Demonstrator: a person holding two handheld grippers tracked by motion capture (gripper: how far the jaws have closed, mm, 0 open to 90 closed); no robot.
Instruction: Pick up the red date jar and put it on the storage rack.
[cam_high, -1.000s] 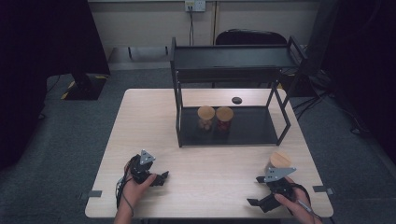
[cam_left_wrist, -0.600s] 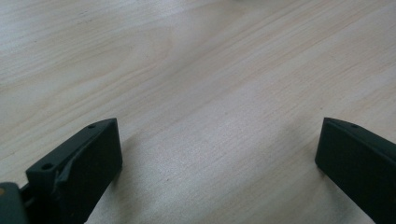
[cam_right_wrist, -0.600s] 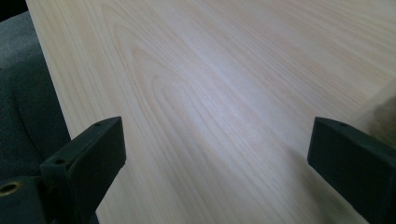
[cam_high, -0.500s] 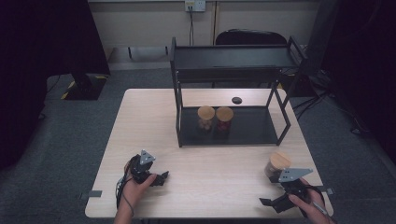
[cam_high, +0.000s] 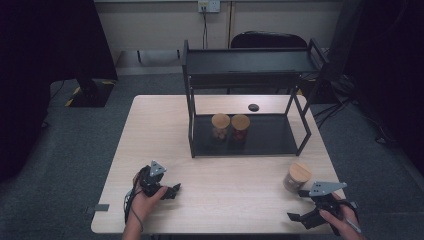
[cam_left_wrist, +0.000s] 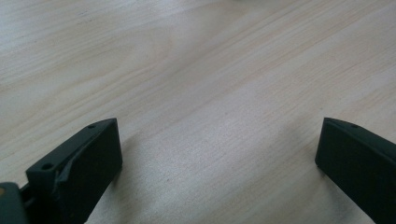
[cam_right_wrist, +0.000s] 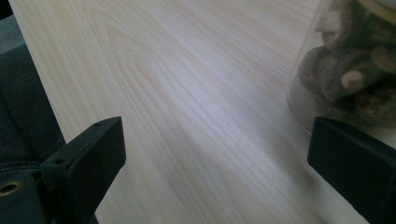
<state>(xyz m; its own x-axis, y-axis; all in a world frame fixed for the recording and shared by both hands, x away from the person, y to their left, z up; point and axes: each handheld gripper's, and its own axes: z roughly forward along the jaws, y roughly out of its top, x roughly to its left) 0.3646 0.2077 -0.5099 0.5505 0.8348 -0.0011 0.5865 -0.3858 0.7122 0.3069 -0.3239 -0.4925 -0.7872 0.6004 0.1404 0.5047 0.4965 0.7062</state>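
At the surface's (cam_high: 220, 200) near right corner, the right hand-held gripper (cam_high: 312, 212) sat spread beside the jar (cam_high: 298, 176).
Approaching level and centring the jar between the jaws would likely grip best.

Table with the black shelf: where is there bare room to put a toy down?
The light wooden table is bare to the left of the black metal shelf rack, and across the front between the left gripper and the clear cork-lidded jar. It is crowded at the front right, where that jar stands beside the right gripper. Two cork-lidded jars sit on the rack's lower shelf.
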